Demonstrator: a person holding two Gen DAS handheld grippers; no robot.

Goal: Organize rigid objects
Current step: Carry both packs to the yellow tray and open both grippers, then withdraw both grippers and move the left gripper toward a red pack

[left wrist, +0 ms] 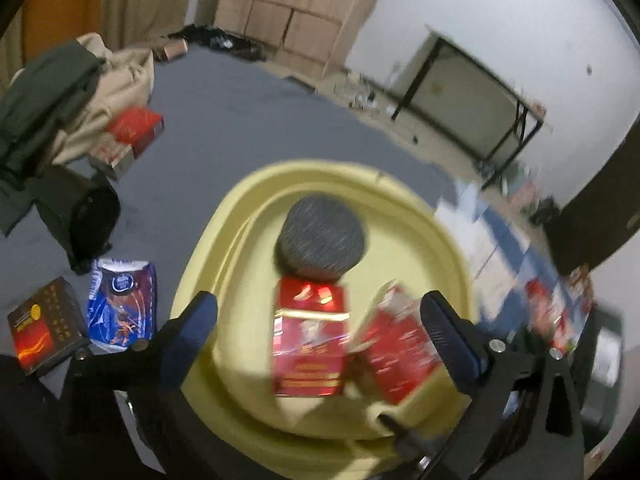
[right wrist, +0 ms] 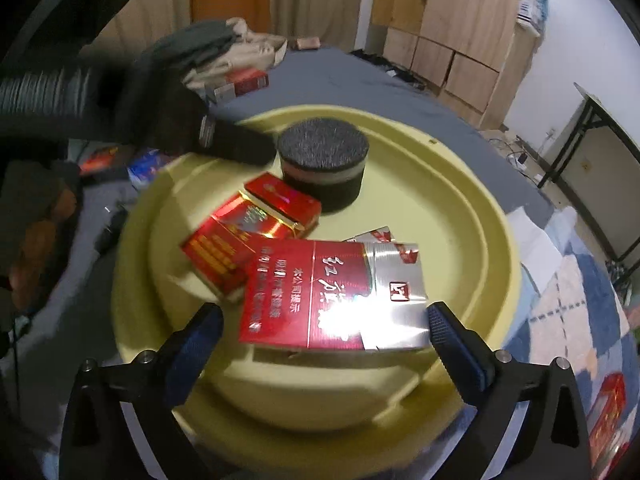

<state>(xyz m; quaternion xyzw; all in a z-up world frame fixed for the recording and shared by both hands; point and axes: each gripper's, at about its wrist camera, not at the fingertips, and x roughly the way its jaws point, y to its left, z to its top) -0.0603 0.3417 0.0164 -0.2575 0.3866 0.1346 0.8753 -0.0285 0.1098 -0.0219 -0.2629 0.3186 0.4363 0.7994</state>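
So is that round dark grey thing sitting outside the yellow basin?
No, the round dark grey object stands inside the yellow basin, just behind the red packs.

Pale yellow basin [right wrist: 460, 184]. Speckled dark grey round tin [right wrist: 323, 148] with a pale band. Glossy red box with gold trim [right wrist: 256, 228]. Red-and-silver pack [right wrist: 332, 296], white lettering. Blue-and-white pouch [left wrist: 122, 304]. Grey-blue bedsheet [left wrist: 224, 120].

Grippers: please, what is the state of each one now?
Left gripper: open, holding nothing.
Right gripper: open, holding nothing.
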